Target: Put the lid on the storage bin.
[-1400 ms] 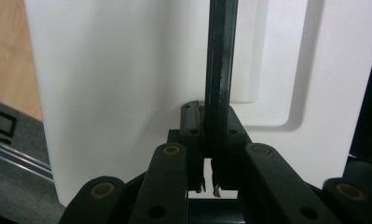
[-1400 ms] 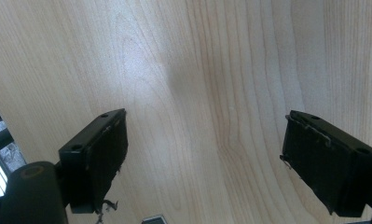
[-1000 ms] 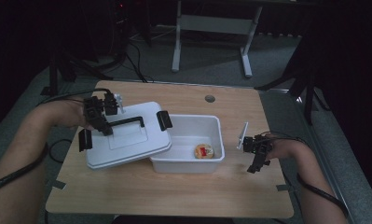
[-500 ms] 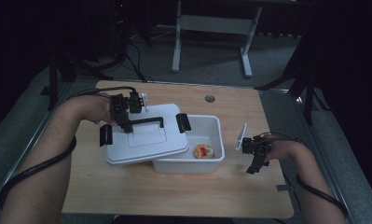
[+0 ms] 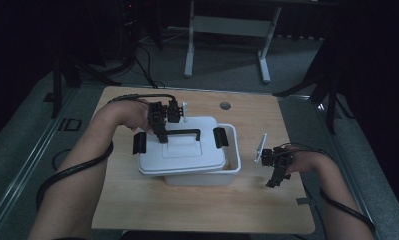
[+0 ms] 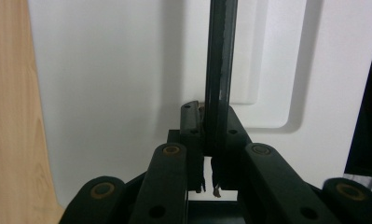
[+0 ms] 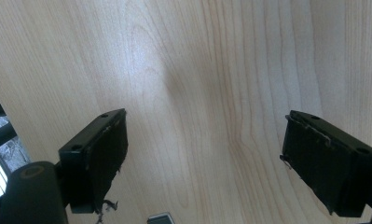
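Pinching the lid's black handle (image 5: 179,133), left gripper (image 5: 159,131) fingers hold the lid (image 5: 182,155) level, lengthwise across the table.

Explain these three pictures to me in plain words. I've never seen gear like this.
A person sits at a wooden table, holding a hand-held gripper in each hand. One picture looks down from above; each of the other two comes from a camera riding on one gripper. The left hand-held gripper is clamped on the black handle of a white lid, which sits over a white bin. The right hand-held gripper is open and holds nothing, over bare wood.
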Demonstrator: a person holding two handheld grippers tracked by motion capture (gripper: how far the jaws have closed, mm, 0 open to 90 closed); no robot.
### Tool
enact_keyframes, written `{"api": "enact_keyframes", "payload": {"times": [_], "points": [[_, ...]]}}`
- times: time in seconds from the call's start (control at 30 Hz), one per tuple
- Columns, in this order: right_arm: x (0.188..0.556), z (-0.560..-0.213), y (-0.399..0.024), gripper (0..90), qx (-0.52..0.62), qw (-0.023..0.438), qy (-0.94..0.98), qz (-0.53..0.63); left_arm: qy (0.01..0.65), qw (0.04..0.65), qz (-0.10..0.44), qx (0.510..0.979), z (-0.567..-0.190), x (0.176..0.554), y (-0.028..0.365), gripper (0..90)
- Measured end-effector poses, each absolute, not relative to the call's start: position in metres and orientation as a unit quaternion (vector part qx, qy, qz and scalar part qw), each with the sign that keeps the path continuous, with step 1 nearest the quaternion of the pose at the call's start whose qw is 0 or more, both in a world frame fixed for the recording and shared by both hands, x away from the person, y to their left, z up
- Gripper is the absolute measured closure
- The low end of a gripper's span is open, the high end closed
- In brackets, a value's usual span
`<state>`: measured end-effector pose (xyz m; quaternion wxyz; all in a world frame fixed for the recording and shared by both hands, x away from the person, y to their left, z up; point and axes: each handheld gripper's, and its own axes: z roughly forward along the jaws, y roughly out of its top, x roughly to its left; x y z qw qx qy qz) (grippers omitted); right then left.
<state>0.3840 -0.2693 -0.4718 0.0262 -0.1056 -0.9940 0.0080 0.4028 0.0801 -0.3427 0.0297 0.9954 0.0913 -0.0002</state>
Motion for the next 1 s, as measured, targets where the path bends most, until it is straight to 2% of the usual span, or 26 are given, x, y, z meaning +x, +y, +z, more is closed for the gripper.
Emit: {"api": "enact_keyframes", "payload": {"times": [0.6, 1.0], "points": [[0.383, -0.476, -0.275, 13.8, -0.105, 0.030, -0.994, 0.018, 0.046, 0.056, -0.001, 0.997, -0.351, 0.420, 0.034, 83.3], [0.381, -0.481, -0.278, 13.8, -0.110, 0.036, -0.993, 0.015, 0.042, 0.054, -0.003, 0.998, -0.359, 0.426, 0.028, 83.3]]}}
